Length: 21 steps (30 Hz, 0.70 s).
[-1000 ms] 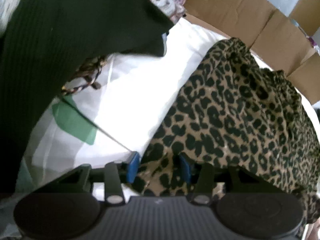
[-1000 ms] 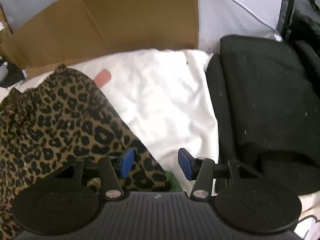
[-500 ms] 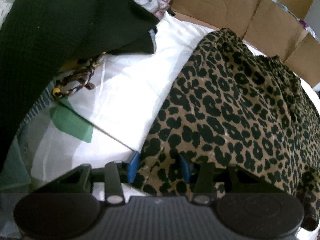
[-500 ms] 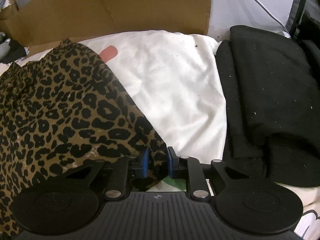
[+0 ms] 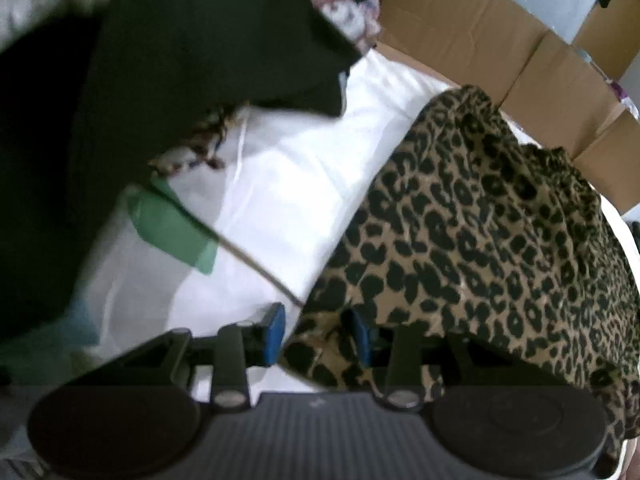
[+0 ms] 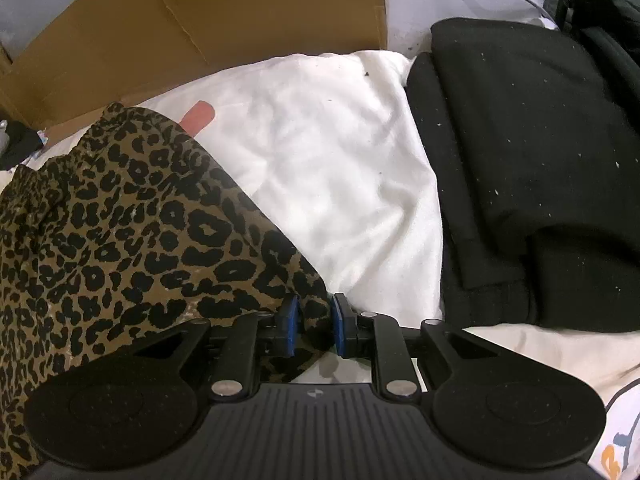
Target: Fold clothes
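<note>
On white bedding (image 6: 340, 168), two tools grip one leopard-print garment (image 6: 132, 224)

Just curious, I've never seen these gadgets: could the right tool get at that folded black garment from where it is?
Probably not yet. The right tool is shut on the leopard-print garment. The folded black garment lies uncovered beside it, so after letting go the way looks free.

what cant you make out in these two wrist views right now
- Left wrist view: the near edge of the leopard print garment is hidden behind the left gripper, whose jaws are closing with that cloth between them.
- Left wrist view: the dark garment is blurred and cut off by the frame edge.
- Right wrist view: the right gripper hides the pinched hem; the folded black garment runs off the right edge.
</note>
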{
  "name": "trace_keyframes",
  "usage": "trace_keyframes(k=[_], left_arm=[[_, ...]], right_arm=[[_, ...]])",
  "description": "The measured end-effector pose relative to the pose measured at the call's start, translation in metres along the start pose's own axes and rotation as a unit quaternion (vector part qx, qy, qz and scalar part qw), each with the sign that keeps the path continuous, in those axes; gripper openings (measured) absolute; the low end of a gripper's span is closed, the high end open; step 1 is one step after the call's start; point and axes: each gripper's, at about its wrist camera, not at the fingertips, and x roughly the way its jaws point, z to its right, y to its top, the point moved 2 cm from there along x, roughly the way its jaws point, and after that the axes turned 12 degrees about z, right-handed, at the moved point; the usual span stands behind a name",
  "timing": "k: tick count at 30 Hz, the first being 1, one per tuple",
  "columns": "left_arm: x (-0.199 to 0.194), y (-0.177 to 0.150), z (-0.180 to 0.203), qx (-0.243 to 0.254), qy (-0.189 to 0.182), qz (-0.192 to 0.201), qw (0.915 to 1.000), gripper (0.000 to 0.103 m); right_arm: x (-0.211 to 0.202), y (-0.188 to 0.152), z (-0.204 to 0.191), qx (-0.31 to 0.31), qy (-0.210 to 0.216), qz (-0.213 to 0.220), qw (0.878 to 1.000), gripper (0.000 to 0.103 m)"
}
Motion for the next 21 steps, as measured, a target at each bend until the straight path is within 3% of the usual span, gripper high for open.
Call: trace_keyframes(k=[6,9,10,11,21], left_arm=[[-0.002,-0.006,-0.005,-0.018,-0.010,-0.007,0.9998,0.045],[-0.002,-0.005,-0.005,-0.019,0.001,-0.011,0.9998,0.029],[-0.002,-0.005,-0.004,-0.019,0.006,-0.014,0.9997,0.012],[-0.003,-0.005,-0.005,-0.021,0.006,-0.016,0.9996,0.008],[-0.014,0.012,-0.002,0.009,0.024,0.002,0.9997,0.006]], right_arm=[[0.001,-0.003,-0.003,-0.007,0.002,0.001,1.000,0.018],[0.001,-0.003,-0.003,-0.014,0.008,-0.001,1.000,0.013],[0.001,-0.002,-0.004,-0.019,0.010,-0.002,1.000,0.010],[0.000,-0.002,-0.004,-0.022,0.012,-0.001,1.000,0.008],[-0.008,0.008,0.000,-0.026,-0.007,0.011,1.000,0.003]])
